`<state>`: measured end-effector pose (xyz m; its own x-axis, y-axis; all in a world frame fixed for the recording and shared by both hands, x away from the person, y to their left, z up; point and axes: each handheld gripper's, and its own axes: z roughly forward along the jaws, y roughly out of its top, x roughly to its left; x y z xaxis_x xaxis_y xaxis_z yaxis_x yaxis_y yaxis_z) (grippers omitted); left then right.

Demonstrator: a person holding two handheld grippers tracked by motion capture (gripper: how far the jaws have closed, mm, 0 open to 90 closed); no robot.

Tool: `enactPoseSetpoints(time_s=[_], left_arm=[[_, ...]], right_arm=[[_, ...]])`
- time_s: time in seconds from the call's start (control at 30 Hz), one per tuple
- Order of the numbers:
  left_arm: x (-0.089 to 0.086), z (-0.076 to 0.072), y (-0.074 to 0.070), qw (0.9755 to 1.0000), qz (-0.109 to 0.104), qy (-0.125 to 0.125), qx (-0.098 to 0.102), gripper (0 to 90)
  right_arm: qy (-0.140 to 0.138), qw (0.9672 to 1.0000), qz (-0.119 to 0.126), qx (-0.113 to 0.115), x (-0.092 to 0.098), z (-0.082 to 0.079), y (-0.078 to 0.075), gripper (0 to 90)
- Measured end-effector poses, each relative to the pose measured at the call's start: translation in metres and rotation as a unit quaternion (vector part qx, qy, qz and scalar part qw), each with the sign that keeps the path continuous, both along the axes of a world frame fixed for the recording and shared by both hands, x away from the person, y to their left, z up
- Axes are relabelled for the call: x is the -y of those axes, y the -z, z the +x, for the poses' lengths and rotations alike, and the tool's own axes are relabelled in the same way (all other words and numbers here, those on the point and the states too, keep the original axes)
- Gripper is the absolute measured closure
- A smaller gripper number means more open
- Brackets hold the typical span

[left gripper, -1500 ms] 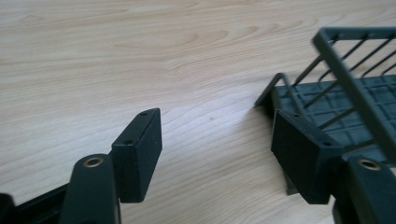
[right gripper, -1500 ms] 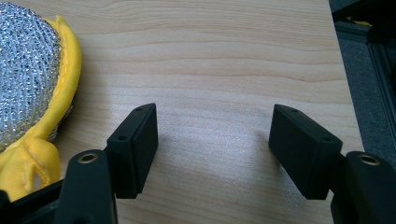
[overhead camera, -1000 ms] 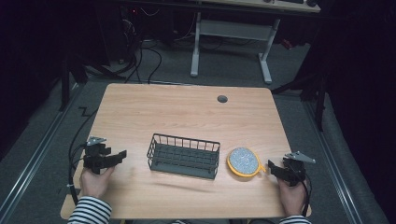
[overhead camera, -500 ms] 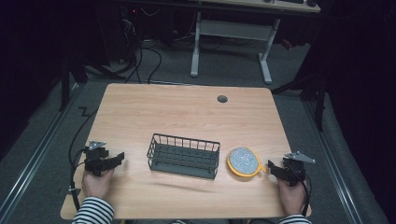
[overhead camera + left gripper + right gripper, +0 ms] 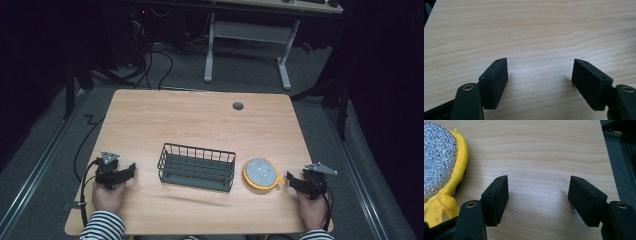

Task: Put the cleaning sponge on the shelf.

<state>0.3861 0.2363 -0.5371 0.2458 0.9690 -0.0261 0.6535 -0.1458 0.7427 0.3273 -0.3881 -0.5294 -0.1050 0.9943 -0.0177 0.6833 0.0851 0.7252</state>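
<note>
Basket placement is setting the terms of this moment: the dark wire basket is sitting empty near the middle of the worktop, toward the person's side, its open top facing up, which suits it as a place to drop something into. Just to the right of the basket, close to its end wall but apparently not touching, a round scouring pad is lying flat, silver mesh uppermost inside a yellow rim; a small yellow tab or loop seems to be sticking out of the rim on the side away from the basket, though the high view is too coarse to be sure. The right gripper is resting low on the worktop just beyond the pad, farther right of the basket, and its jaws are standing wide apart with nothing between them. In the right gripper view the pad is lying off to the left of those jaws, so the gripper is not yet lined up on it. The left gripper is waiting well to the left of the basket, jaws likewise spread wide over bare wood in the left gripper view, holding nothing. Judging by this layout, the right hand is preparing to take the pad by its rim and move it into the basket.
</note>
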Motion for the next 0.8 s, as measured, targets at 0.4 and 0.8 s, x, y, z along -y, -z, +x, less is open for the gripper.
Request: enactPoseSetpoints(time_s=[0.4,0.8], left_arm=[[0.002,0.000,0.000,1.0000,0.005,-0.002,-0.002,27.2],[0.002,0.000,0.000,1.0000,0.003,-0.001,-0.002,26.8]], right_arm=[[0.005,1.0000,0.004,-0.003,-0.003,0.000,0.000,30.5],[-0.022,0.9986,0.020,-0.044,-0.012,0.002,-0.023,36.8]])
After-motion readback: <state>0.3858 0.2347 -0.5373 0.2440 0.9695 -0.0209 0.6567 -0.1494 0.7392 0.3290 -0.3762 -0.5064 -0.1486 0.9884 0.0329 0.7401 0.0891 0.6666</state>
